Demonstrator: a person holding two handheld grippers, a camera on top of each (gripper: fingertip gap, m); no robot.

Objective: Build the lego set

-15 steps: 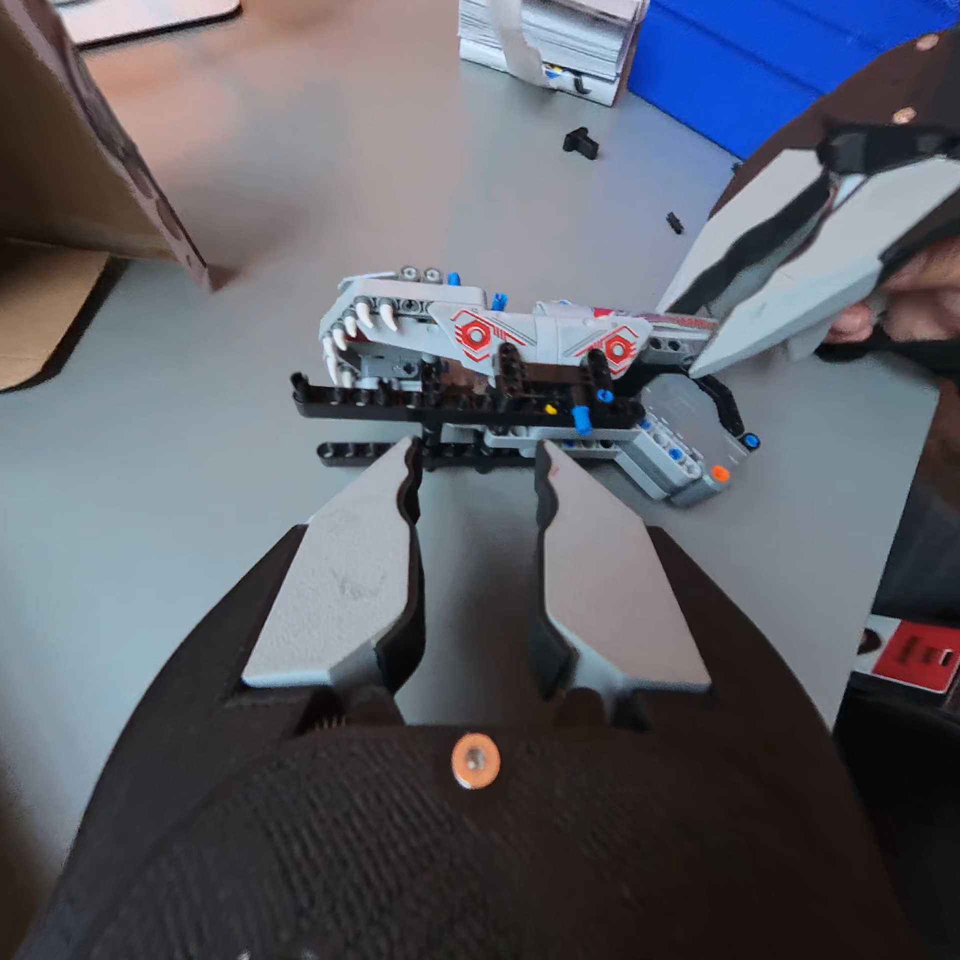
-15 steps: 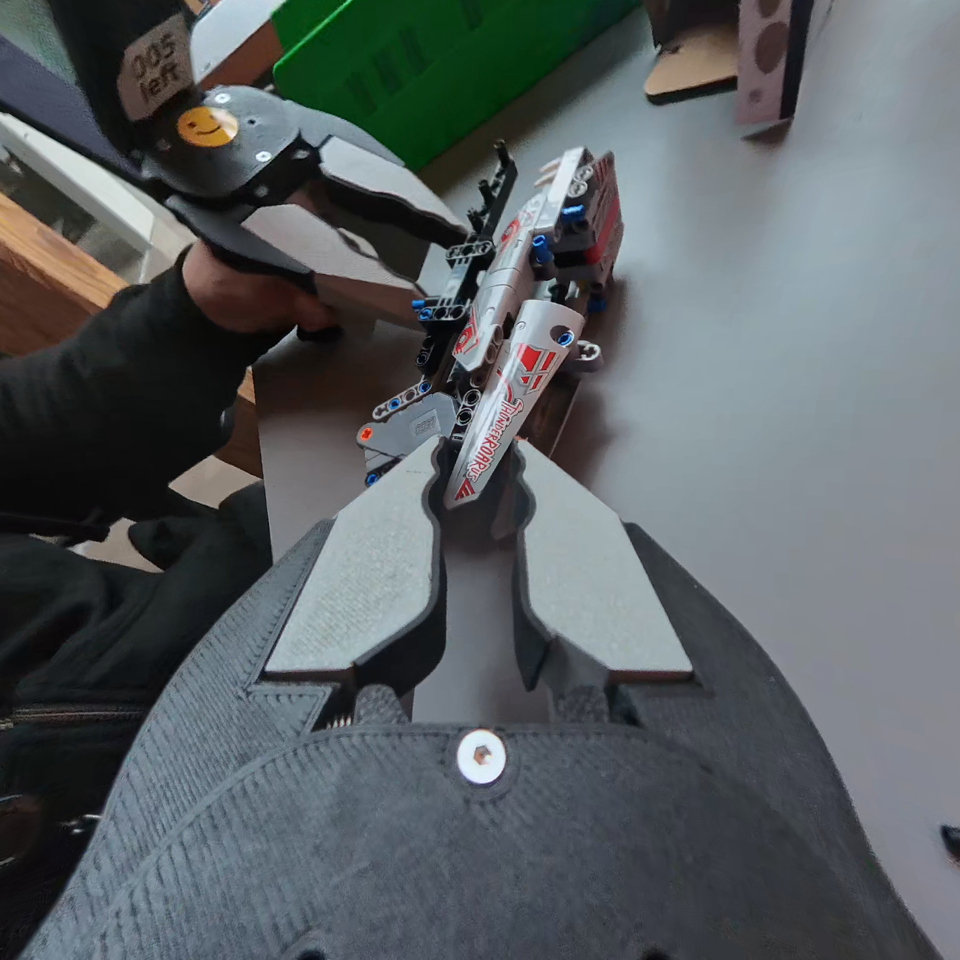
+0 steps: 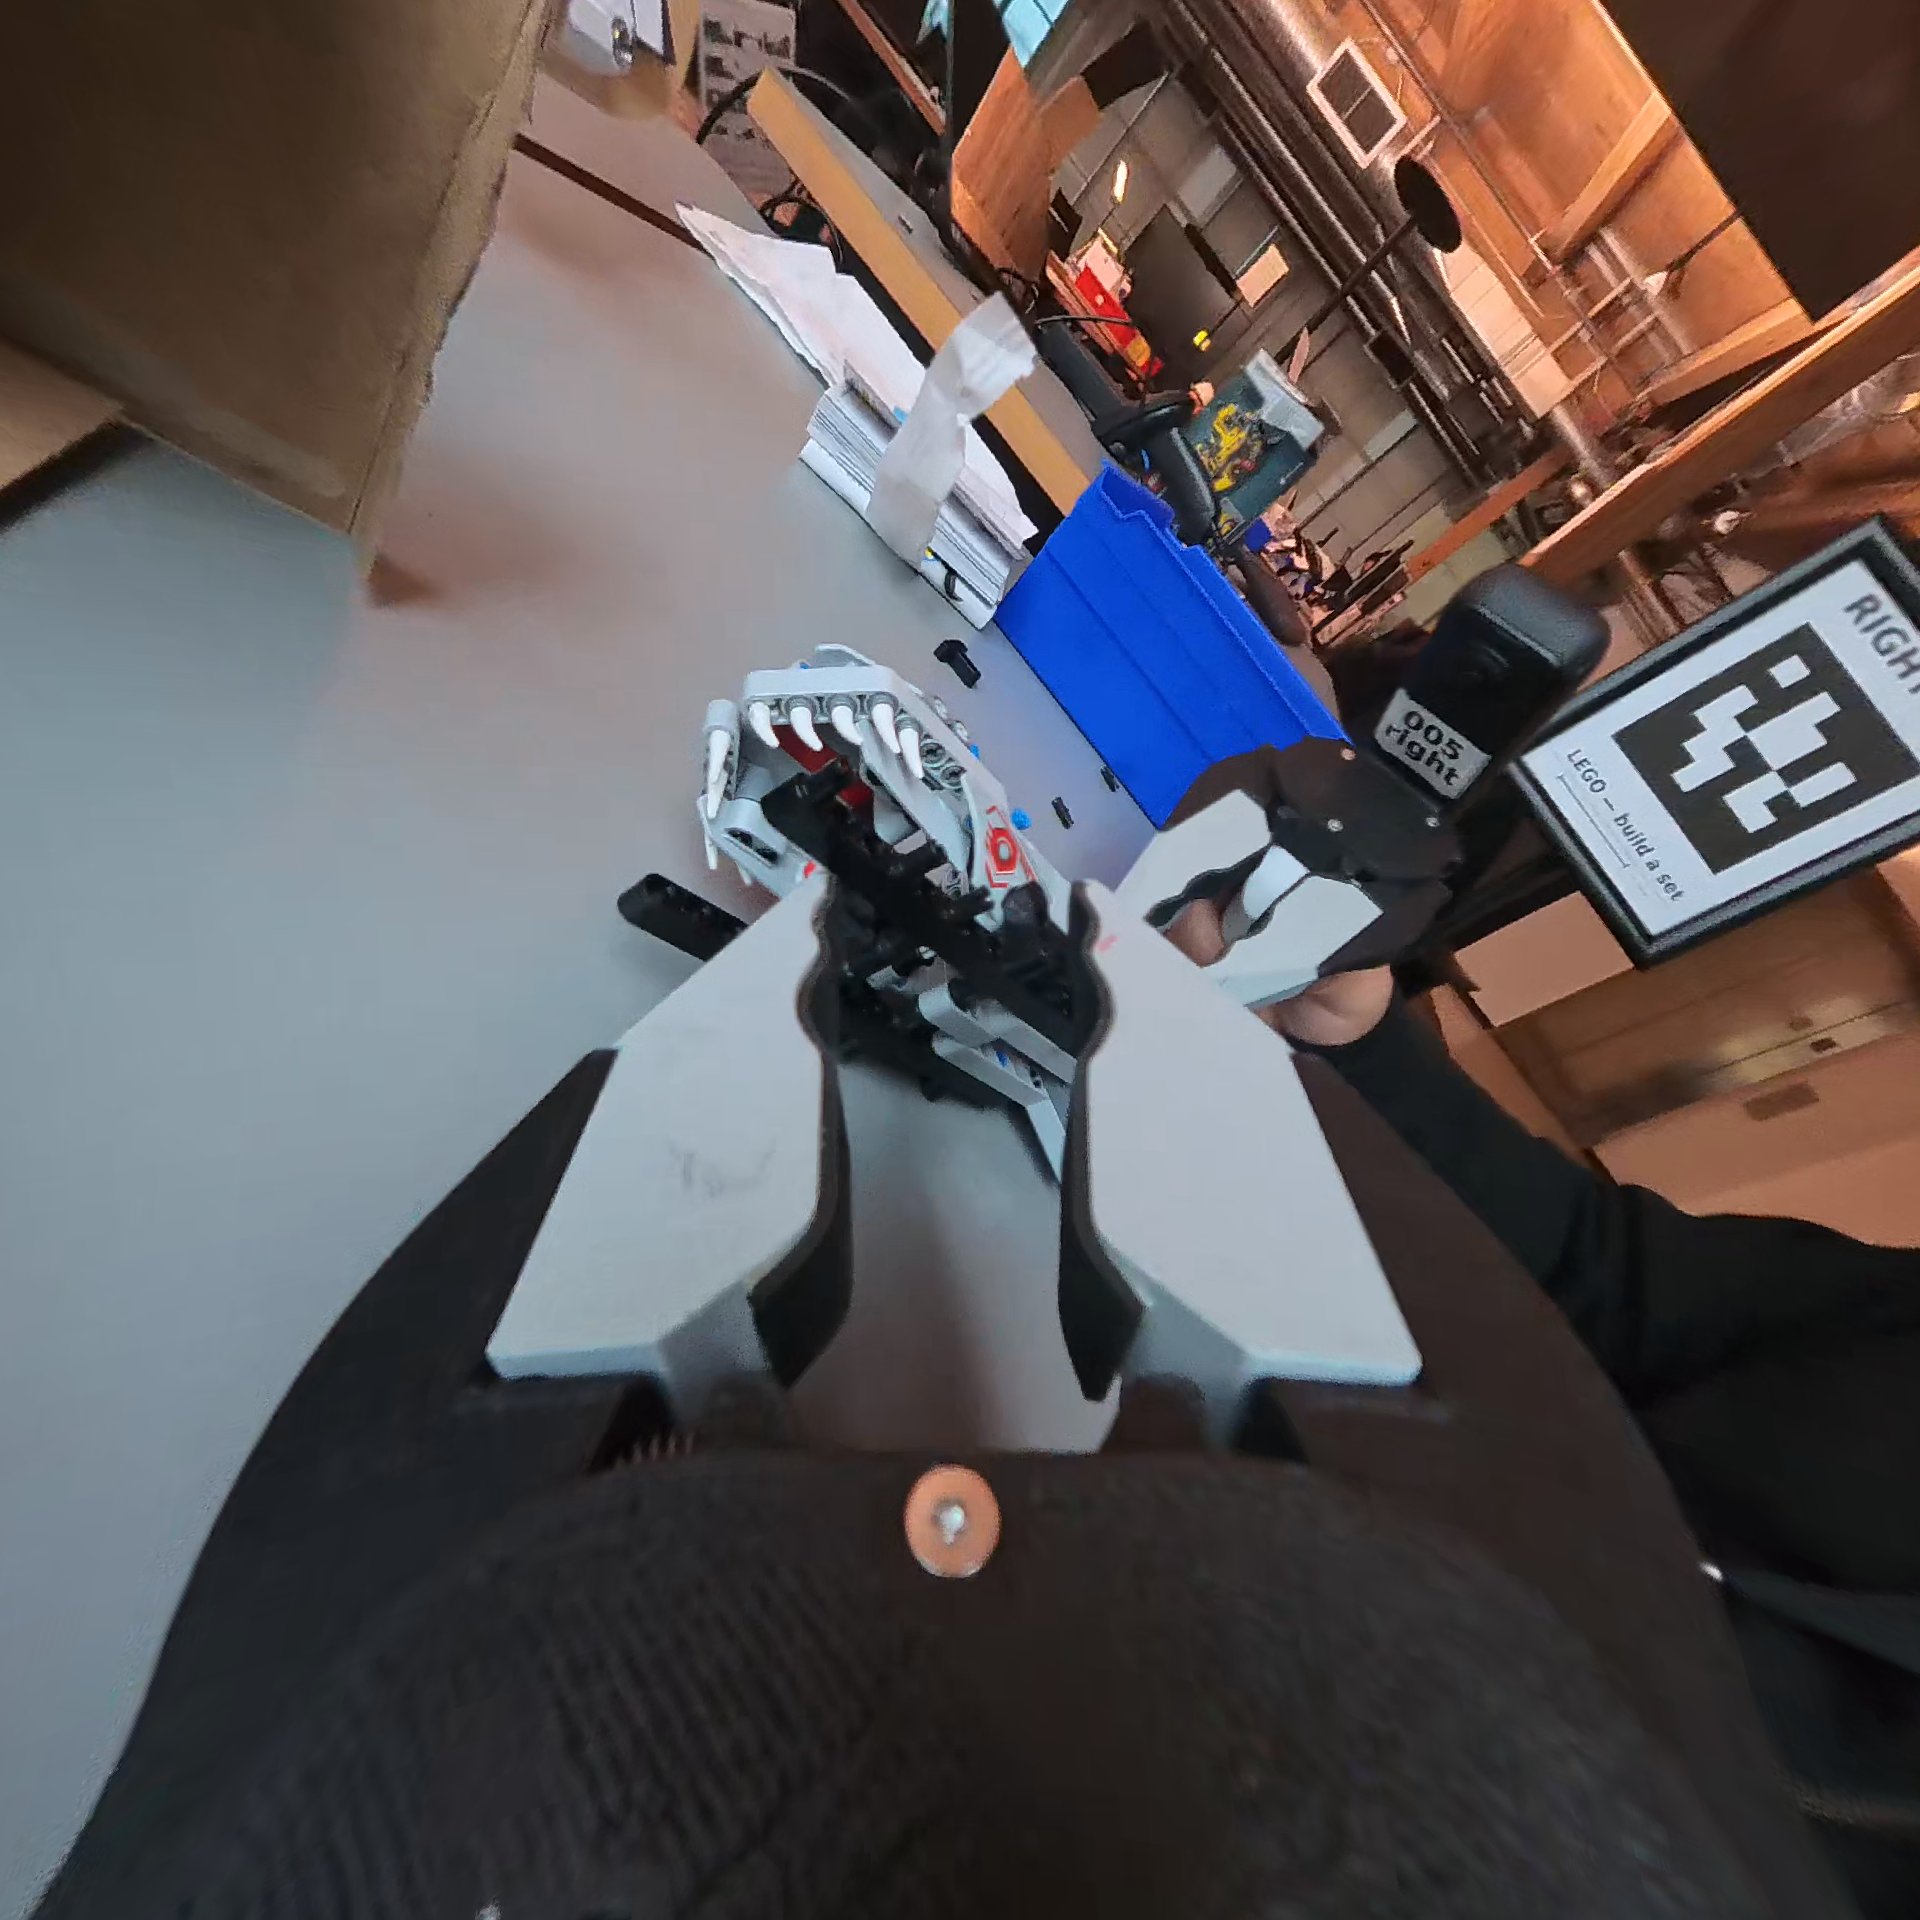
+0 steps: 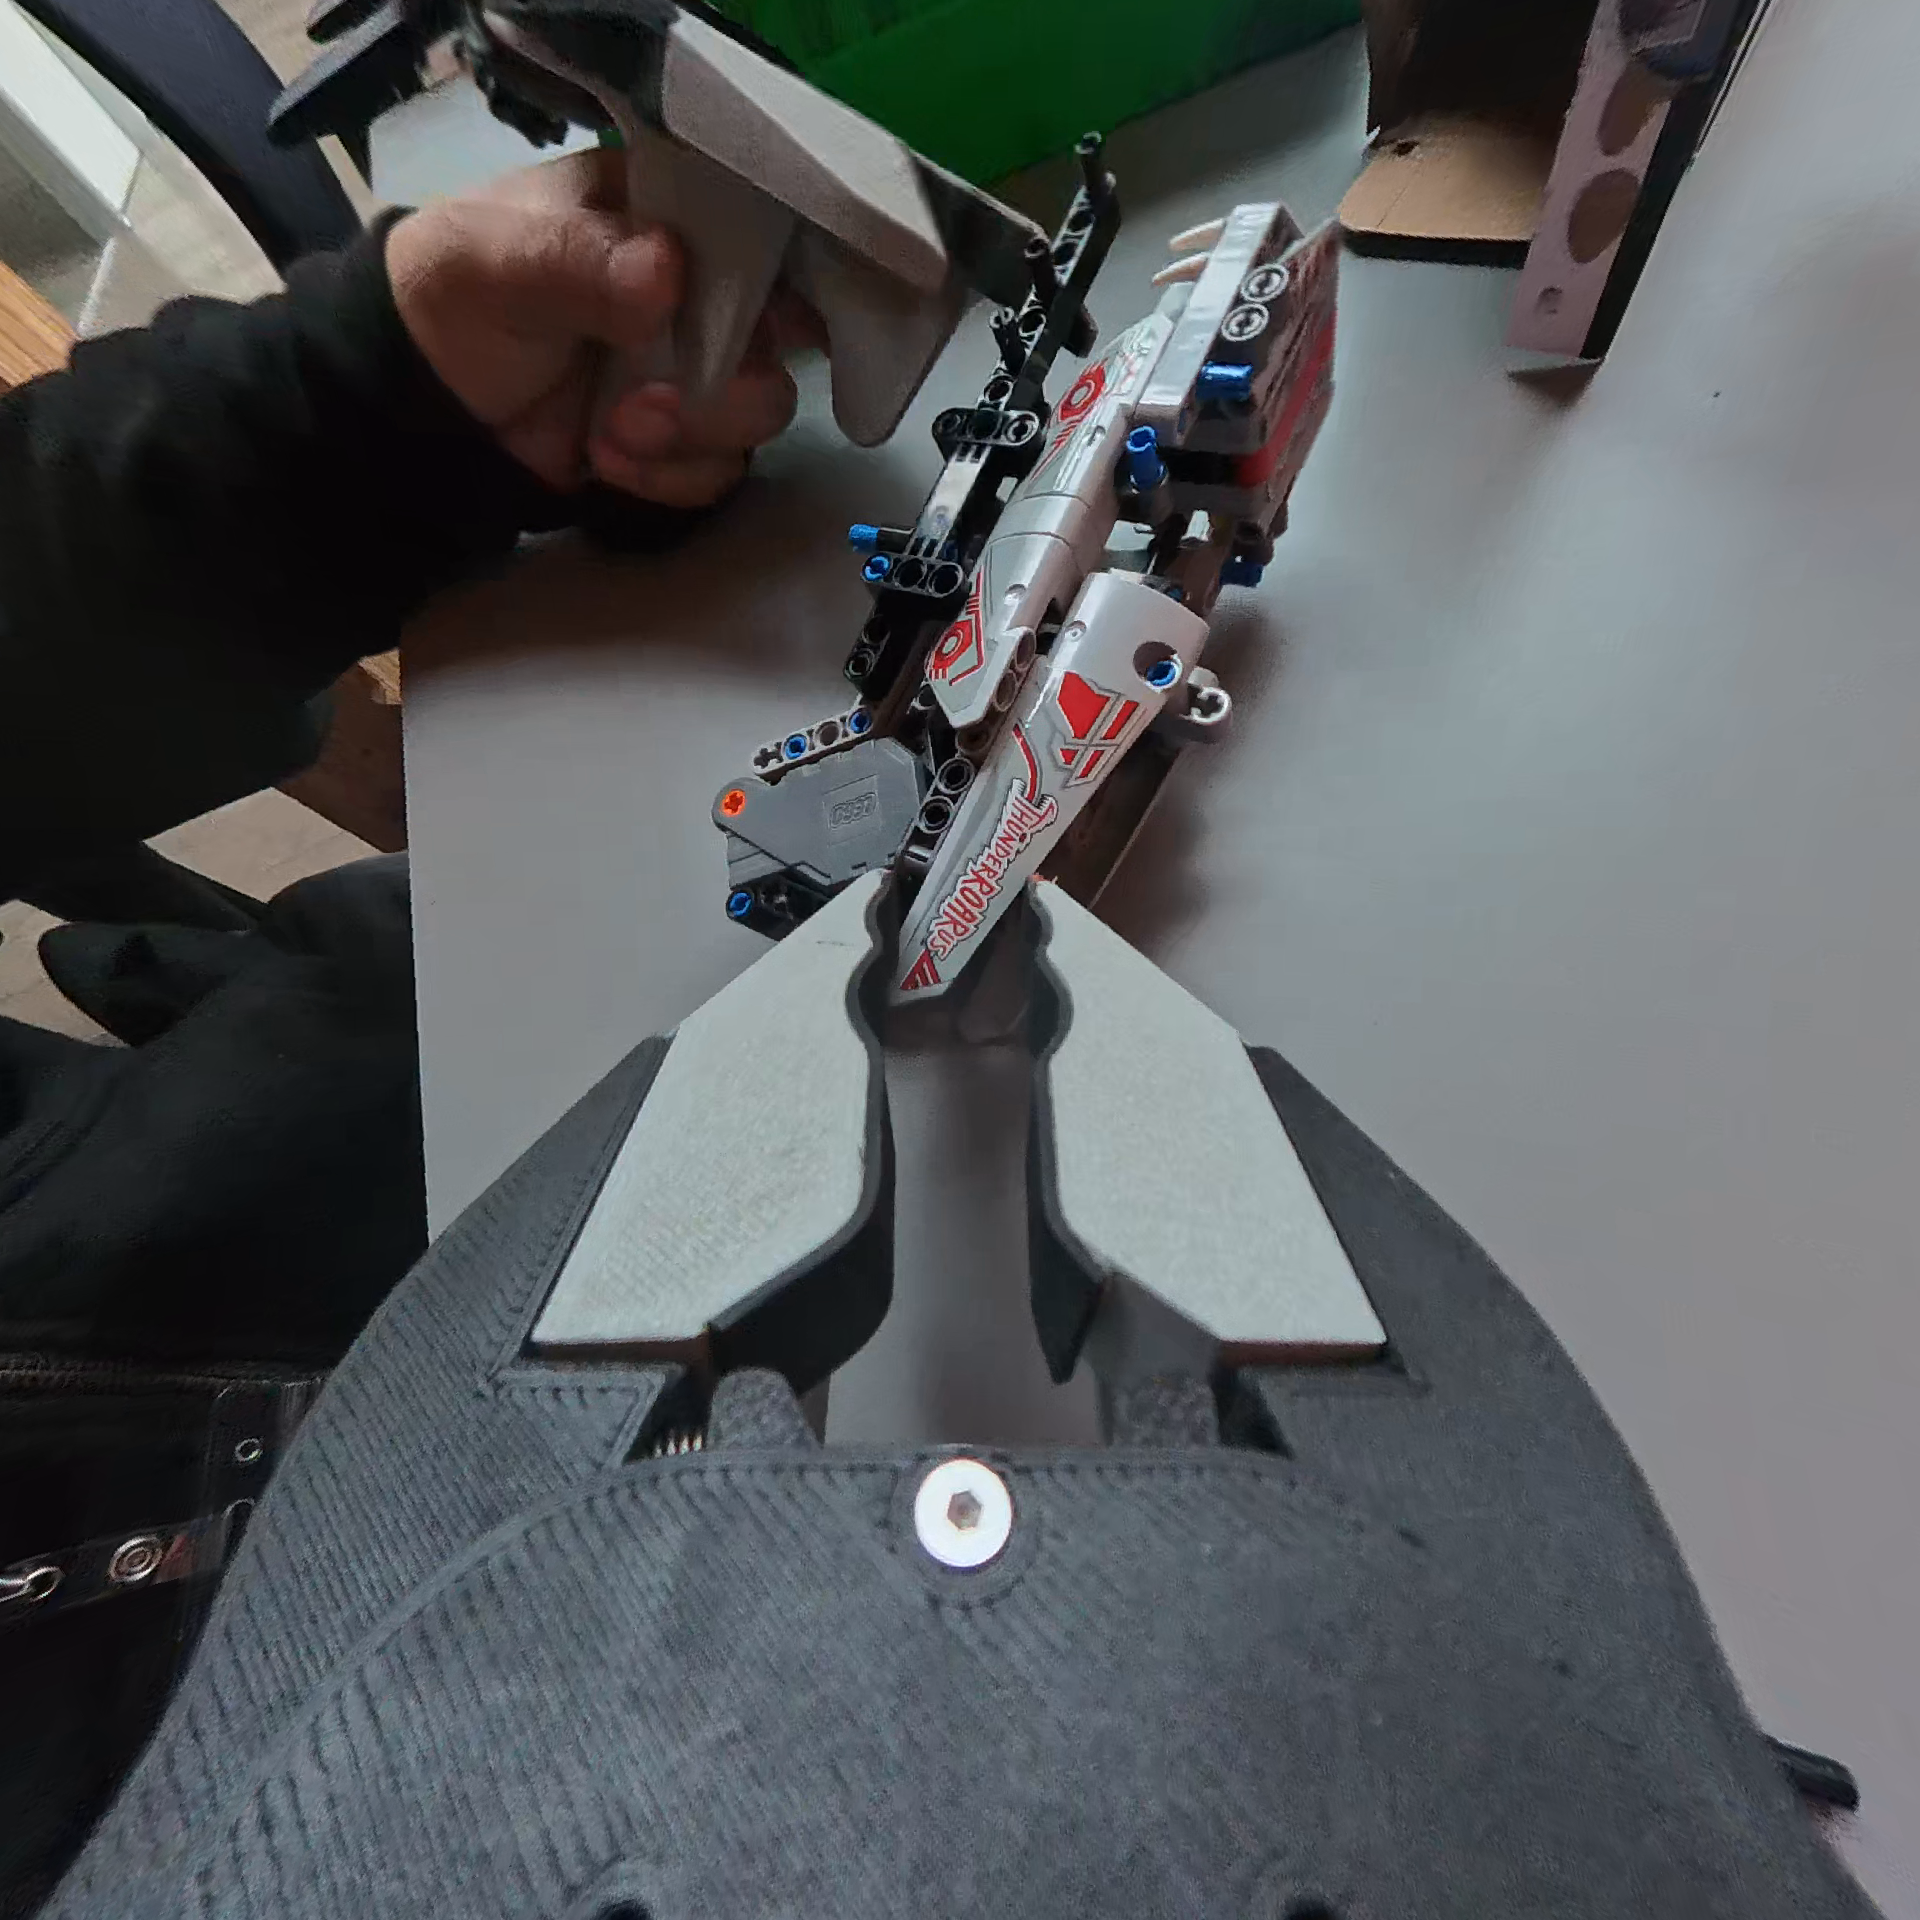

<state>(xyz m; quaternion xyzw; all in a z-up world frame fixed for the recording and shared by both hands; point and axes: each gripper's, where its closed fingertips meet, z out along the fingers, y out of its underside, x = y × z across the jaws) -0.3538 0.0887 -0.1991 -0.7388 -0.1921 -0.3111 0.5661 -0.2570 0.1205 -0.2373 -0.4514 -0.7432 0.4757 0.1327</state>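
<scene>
The lego model [image 3: 831, 748] is a grey-and-white toothed head on a black beam frame with red-marked panels. It lies on the grey table [image 3: 260, 935]. My left gripper [image 3: 951, 935] is open. Its fingers [image 3: 727, 1122] stand on either side of the black frame; I cannot tell whether they touch it. In the right wrist view the left gripper [image 4: 997, 301] comes in from the upper left at the model's black beam. My right gripper [image 4: 961, 935] is shut on the rear end of the model [image 4: 1039, 644], on its lettered grey panel. It also shows in the left wrist view [image 3: 1278, 914].
A loose black beam [image 3: 675, 914] lies left of the model. Small black pieces [image 3: 956, 660] lie near a blue bin [image 3: 1143, 644]. A booklet stack [image 3: 914, 468] is behind, a cardboard box [image 3: 260, 208] at far left. A green bin [image 4: 987, 62] and cardboard [image 4: 1455, 187] lie beyond the model. About 12 cm separates my left fingertips from my right.
My left gripper has tilted and moved forward, and its fingers now straddle the model's black frame. The right gripper still holds the model's rear end.
</scene>
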